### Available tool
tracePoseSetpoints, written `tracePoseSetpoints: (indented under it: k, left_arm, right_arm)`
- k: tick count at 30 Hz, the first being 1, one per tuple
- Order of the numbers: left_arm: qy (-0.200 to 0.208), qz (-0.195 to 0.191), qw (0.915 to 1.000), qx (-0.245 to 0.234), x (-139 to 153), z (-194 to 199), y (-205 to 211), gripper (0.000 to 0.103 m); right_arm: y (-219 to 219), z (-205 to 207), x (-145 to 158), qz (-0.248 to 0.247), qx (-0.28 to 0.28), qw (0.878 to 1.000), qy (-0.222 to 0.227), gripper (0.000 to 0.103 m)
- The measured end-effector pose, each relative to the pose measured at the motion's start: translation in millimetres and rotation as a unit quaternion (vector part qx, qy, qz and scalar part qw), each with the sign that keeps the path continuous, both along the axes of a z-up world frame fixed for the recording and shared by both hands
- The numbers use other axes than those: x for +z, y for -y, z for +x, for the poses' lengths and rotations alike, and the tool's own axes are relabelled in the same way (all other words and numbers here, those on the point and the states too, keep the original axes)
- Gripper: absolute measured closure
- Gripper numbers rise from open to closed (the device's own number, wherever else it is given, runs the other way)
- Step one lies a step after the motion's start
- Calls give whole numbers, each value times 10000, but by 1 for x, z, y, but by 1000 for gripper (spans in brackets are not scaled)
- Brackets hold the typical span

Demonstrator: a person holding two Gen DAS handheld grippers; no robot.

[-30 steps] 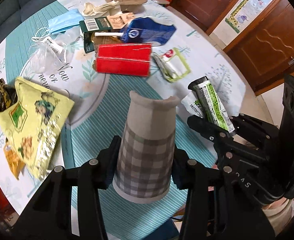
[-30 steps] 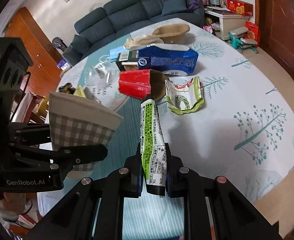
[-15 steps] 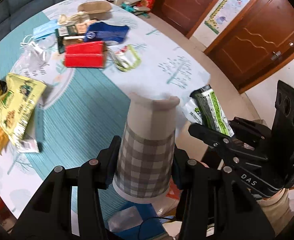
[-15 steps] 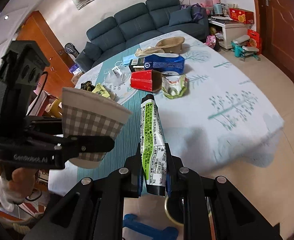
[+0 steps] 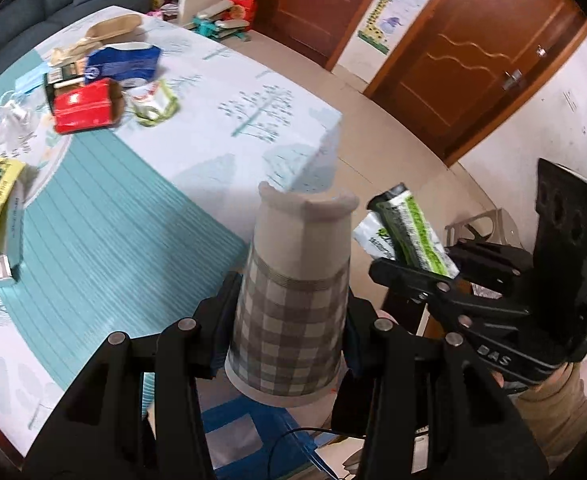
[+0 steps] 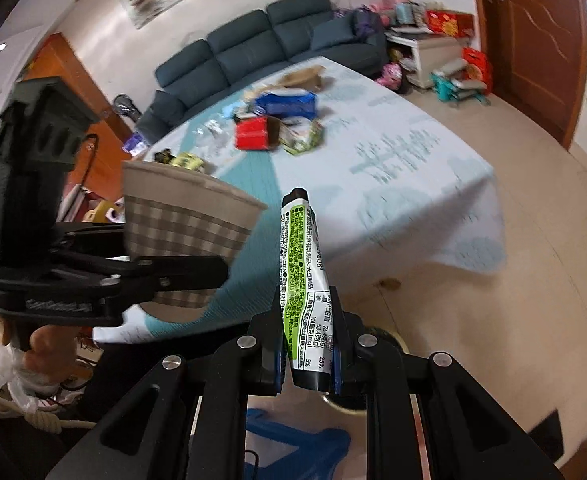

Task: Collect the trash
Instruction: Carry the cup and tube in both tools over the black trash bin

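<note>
Two pieces of trash were in hand at once. The left gripper (image 5: 289,332) pinched a checked paper cup (image 5: 293,300) by its lower wall, mouth pointing away, and the right gripper (image 6: 307,354) was pressed onto a green-and-white tube wrapper (image 6: 303,280) near its bottom end. Both hung off the near edge of the table (image 5: 197,152), over the floor, with the wrapper at about three o'clock from the cup in the left wrist view. No bin showed clearly; a blue object (image 6: 297,444) lay below at six o'clock, too hidden to name.

The cup's thin wall could buckle and slip if squeezed harder or swung fast. The wrapper stood long and top-heavy, so it might pivot out. More litter, including a red box (image 5: 85,106) at eleven o'clock, remained on the table.
</note>
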State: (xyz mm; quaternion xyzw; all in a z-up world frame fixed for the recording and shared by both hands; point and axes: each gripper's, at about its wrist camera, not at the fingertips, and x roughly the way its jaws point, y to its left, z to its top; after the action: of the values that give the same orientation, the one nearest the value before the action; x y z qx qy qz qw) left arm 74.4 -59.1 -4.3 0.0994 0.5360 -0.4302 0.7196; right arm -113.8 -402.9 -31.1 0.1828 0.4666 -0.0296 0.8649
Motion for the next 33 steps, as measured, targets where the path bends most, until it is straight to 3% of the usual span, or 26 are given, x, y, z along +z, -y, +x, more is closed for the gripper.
tracePoseSetpoints:
  k: [10,15,22,33]
  left_arm:
    - [59,385,9982,-459,-50,-48,32,62]
    - [35,619,9959,-653,-83,-63,46,62]
    - [190,1083,9905,-825,-133,-86,65,62]
    - [196,1666,9835,-681,-230,-104,78,61]
  right_arm:
    - [26,-35,-86,331,-503,9915,-1157,86]
    - [33,-42,-131,602,-648,9853,-1464,86]
    - [46,-43,-219,1003,-817,9696,-2079,86]
    - [42,-24,-290,788,-652,9657,-2385,86]
